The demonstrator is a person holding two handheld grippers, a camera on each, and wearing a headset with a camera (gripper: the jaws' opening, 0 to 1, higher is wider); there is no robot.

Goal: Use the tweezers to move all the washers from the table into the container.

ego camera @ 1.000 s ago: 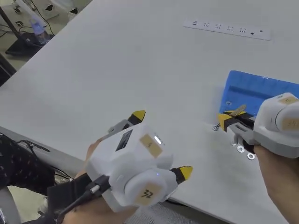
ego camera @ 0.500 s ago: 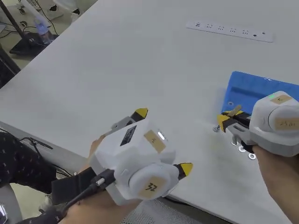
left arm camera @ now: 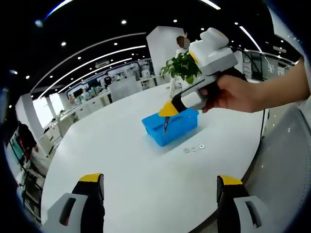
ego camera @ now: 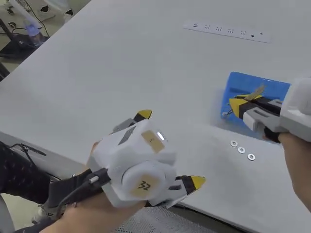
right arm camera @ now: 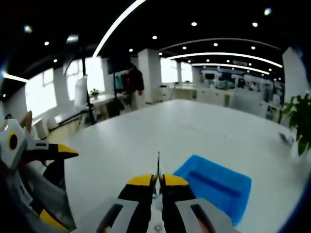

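In the head view, the left gripper (ego camera: 170, 148) is held low over the near edge of the white worktop (ego camera: 146, 68), and its yellow-tipped jaws are spread wide with nothing between them; the same wide gap is seen in the left gripper view (left arm camera: 159, 180). A tan label (ego camera: 144, 186) on its rear housing is printed with what reads as "32". The right gripper (ego camera: 238, 104) is held at the near left corner of the blue container (ego camera: 262, 85), and in the right gripper view its jaws (right arm camera: 156, 180) are seen clamped on the tweezers (right arm camera: 158, 165). The tweezers' tips (left arm camera: 165, 124) are pointed down at the container's (left arm camera: 177, 127) front wall; whether a washer is pinched in them cannot be told. 3 washers (ego camera: 241, 150) are laid in a short diagonal row on the worktop, just in front of the container and apart from it. A white power strip (ego camera: 226, 31) is laid near the far edge; its markings are too small to be read.
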